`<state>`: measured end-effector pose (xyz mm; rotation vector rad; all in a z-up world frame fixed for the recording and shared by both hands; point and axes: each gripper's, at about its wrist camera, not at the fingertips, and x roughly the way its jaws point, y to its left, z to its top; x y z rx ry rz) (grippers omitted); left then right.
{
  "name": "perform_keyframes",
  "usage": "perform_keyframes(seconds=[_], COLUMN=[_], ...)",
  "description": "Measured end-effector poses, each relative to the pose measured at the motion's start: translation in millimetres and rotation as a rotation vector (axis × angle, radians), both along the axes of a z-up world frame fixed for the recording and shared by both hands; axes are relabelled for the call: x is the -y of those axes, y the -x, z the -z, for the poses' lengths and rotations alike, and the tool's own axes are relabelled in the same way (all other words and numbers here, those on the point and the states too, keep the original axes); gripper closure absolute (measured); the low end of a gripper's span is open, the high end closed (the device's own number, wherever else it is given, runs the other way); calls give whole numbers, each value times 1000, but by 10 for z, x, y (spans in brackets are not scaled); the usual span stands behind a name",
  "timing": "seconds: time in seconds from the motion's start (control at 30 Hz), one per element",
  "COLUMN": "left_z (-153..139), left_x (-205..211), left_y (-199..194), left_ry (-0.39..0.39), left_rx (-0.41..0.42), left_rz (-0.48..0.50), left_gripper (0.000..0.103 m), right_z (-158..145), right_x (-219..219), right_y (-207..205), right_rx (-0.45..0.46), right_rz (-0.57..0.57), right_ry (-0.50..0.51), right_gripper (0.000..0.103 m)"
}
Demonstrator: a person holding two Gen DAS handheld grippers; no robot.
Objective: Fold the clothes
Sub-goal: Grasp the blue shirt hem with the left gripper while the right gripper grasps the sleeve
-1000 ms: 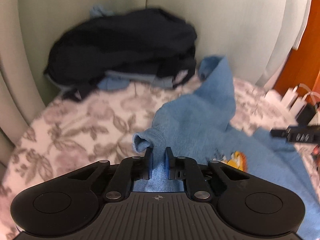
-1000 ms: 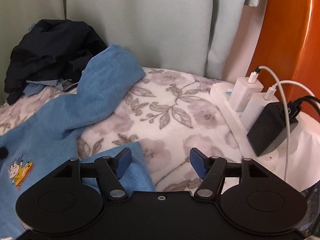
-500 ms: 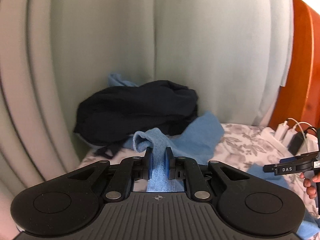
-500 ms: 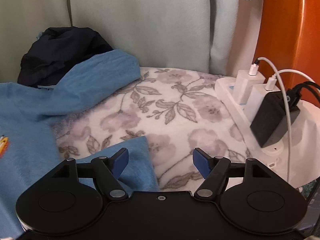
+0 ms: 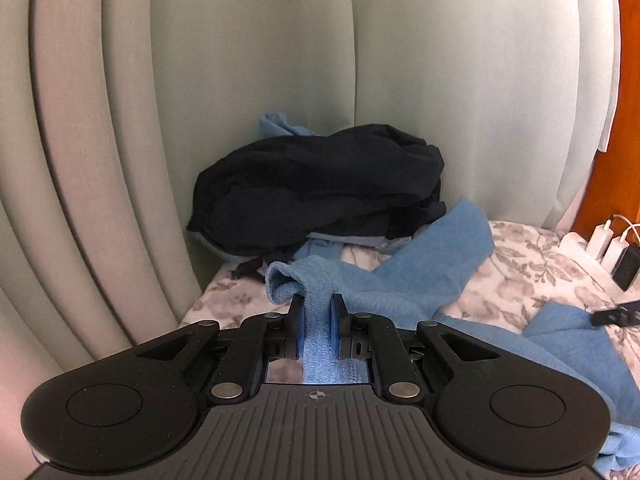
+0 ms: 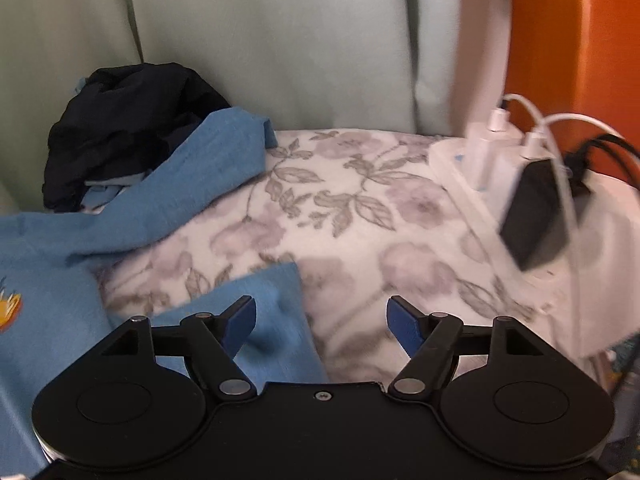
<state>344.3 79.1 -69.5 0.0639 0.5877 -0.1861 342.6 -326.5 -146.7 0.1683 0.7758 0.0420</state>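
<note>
A light blue top [image 5: 404, 284] with a small cartoon print [image 6: 9, 307] lies spread on a floral blanket [image 6: 360, 208]. My left gripper [image 5: 318, 312] is shut on a bunched edge of the blue top, which drapes over its fingers. My right gripper [image 6: 320, 316] is open and empty, just above a loose corner of the blue top [image 6: 276, 312]. One sleeve [image 6: 224, 152] reaches back toward the dark pile.
A pile of dark navy clothes [image 5: 320, 188] sits at the back against pale green curtains [image 5: 280, 60]. A white power strip with chargers and cables [image 6: 520, 168] lies at the right by an orange wooden board [image 6: 560, 40].
My left gripper has lifted with the blue fabric, then settled slightly lower. My right gripper stayed open and shifted a little left and forward over the blue corner.
</note>
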Motion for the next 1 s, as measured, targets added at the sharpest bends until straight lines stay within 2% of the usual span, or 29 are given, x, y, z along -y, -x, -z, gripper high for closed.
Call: perform_keyframes(seconds=[0.27, 0.33, 0.4, 0.5, 0.53, 0.63, 0.7, 0.77, 0.8, 1.0], left_z=[51, 56, 61, 69, 74, 73, 73, 77, 78, 77], left_x=[-4, -7, -10, 1, 6, 4, 9, 11, 15, 10], left_y=[10, 26, 37, 51, 50, 58, 58, 54, 51, 61], left_ry=[-9, -14, -19, -26, -28, -32, -33, -34, -34, -29], left_rx=[-2, -4, -7, -9, -9, -10, -10, -11, -12, -12], left_rz=[4, 2, 1, 2, 2, 3, 3, 4, 4, -2], left_gripper=[93, 93, 93, 93, 93, 93, 93, 93, 92, 92], right_z=[59, 61, 58, 70, 75, 87, 91, 91, 90, -1], right_x=[0, -1, -18, -84, -120, -175, -191, -190, -190, -172], right_y=[381, 388, 371, 344, 337, 317, 315, 311, 312, 365], right_rx=[-2, 4, 5, 8, 10, 10, 11, 10, 12, 65], right_rz=[-88, -104, -118, -139, -145, -159, -159, -163, -165, -152], right_ry=[112, 109, 88, 80, 85, 87, 83, 80, 76, 57], right_gripper=[36, 49, 55, 55, 58, 74, 77, 86, 95, 100])
